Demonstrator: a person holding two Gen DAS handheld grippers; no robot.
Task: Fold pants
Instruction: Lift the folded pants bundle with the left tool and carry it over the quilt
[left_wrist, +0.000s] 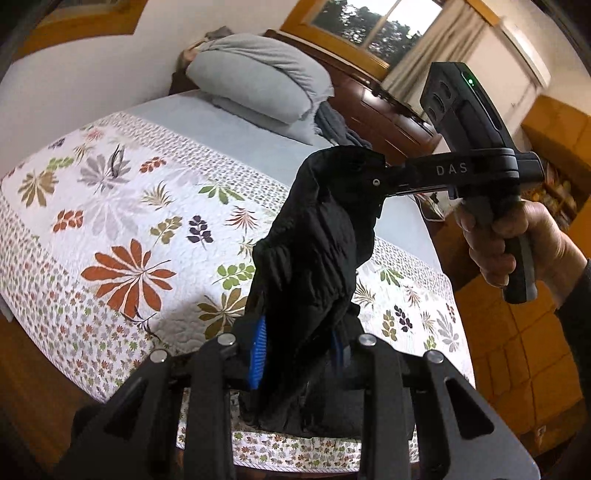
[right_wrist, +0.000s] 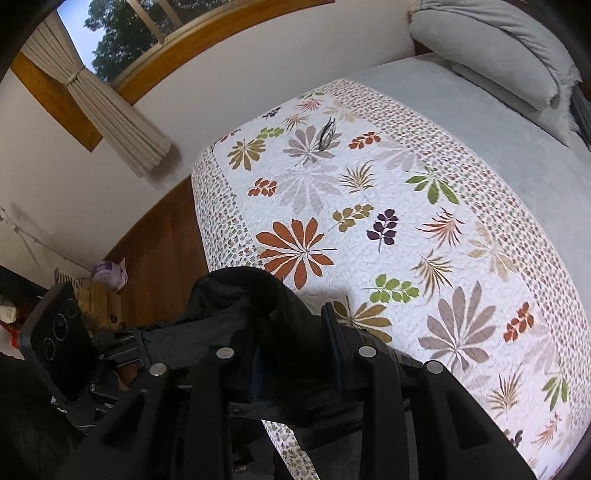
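The black pants (left_wrist: 314, 251) hang in the air above the near edge of the bed, stretched between both grippers. My left gripper (left_wrist: 299, 347) is shut on the lower end of the fabric, its blue pads partly hidden by cloth. My right gripper (left_wrist: 380, 184) shows in the left wrist view, held in a hand, and is shut on the upper end of the pants. In the right wrist view the right gripper (right_wrist: 295, 354) clamps a bunched fold of the pants (right_wrist: 243, 306), and the left gripper (right_wrist: 122, 343) shows at the lower left, gripping the other end.
The bed carries a white quilt with a leaf print (left_wrist: 122, 206) (right_wrist: 369, 221) and a grey sheet (left_wrist: 229, 129) beyond it. A folded grey pillow (left_wrist: 258, 74) (right_wrist: 491, 44) lies at the head. A wooden headboard (left_wrist: 376, 107) stands behind it, and wooden floor (right_wrist: 162, 236) flanks the bed.
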